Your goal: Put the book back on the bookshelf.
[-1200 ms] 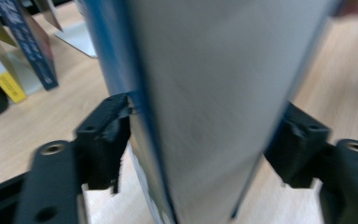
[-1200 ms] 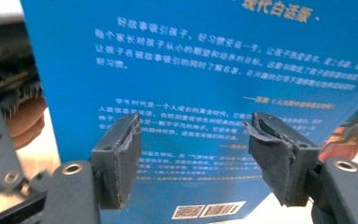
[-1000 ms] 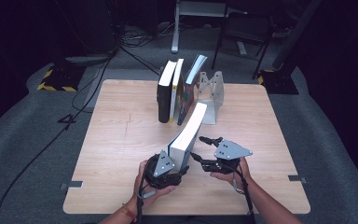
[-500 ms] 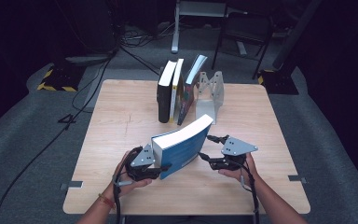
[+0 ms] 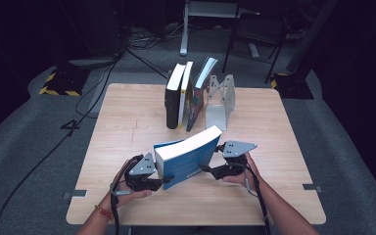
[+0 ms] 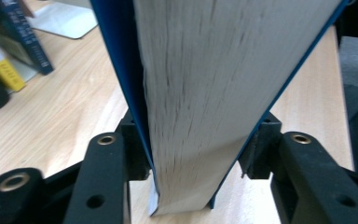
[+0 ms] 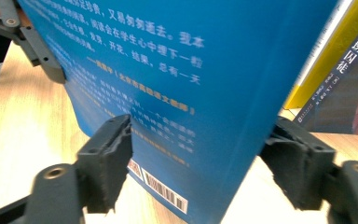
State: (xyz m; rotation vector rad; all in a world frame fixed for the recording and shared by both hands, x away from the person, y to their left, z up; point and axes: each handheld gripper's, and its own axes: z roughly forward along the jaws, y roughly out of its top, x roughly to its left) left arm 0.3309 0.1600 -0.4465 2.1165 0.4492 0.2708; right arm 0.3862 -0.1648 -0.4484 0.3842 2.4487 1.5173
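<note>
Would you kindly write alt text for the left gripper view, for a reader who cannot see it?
A thick blue-covered book stands page edges toward the camera, clamped between the left gripper's two black jaws, above a light wooden table. At upper left are the lower ends of other books and a pale bookend base.

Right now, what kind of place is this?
Probably a recording studio or lab: a lone wooden table on grey carpet, cables across the floor, dark surroundings, and stand legs behind.
</note>
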